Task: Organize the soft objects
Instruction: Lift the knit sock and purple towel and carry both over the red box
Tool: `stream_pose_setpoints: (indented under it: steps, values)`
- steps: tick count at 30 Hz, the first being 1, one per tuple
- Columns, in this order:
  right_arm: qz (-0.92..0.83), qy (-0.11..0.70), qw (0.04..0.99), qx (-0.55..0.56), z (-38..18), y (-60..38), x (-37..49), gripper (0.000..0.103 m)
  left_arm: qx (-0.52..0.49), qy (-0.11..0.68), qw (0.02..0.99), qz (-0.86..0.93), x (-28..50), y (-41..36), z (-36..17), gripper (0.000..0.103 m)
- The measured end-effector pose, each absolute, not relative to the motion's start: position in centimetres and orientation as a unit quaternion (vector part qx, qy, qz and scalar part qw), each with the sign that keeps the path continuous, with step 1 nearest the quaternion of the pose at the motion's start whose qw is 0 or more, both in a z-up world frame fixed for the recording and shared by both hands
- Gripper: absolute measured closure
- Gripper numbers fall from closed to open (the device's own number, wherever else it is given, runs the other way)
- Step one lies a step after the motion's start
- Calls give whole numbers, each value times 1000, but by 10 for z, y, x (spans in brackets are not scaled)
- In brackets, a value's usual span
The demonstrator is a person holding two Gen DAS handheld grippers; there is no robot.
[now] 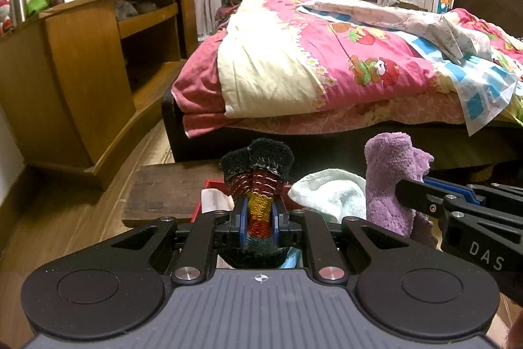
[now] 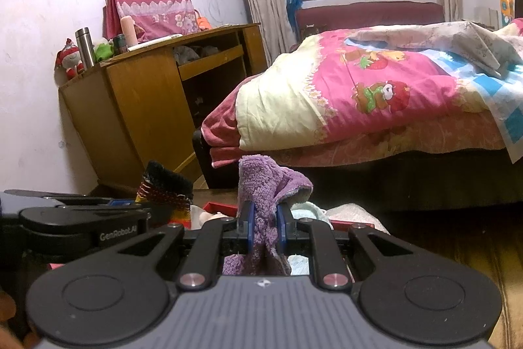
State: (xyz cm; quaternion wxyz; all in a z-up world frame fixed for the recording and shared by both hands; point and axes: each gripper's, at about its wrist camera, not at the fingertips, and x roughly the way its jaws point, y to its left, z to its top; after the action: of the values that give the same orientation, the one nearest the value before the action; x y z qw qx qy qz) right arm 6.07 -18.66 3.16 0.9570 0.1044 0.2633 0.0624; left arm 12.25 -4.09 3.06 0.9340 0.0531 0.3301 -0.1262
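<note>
My left gripper [image 1: 259, 216] is shut on a striped knit sock [image 1: 258, 175] with a black cuff, held upright above a red box [image 1: 209, 185]. My right gripper [image 2: 265, 219] is shut on a fluffy purple cloth [image 2: 261, 182], also lifted. In the left wrist view the purple cloth [image 1: 389, 179] and the right gripper [image 1: 408, 193] are at the right. In the right wrist view the sock [image 2: 166, 188] and the left gripper are at the left. A pale green towel [image 1: 330, 192] lies in the box below.
The red box sits on a dark wooden low table [image 1: 160, 195]. A bed [image 1: 327, 61] with a pink quilt is straight ahead. A wooden cabinet [image 1: 85, 54] stands at the left on wood flooring [image 1: 59, 218].
</note>
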Motion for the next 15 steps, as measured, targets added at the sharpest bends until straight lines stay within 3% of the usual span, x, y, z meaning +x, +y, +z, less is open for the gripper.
stream_pose_setpoints:
  steps: [15]
  values:
    - [48,284,954,89,19,-192,96,103,57,342,929,-126,146,-48,16,91]
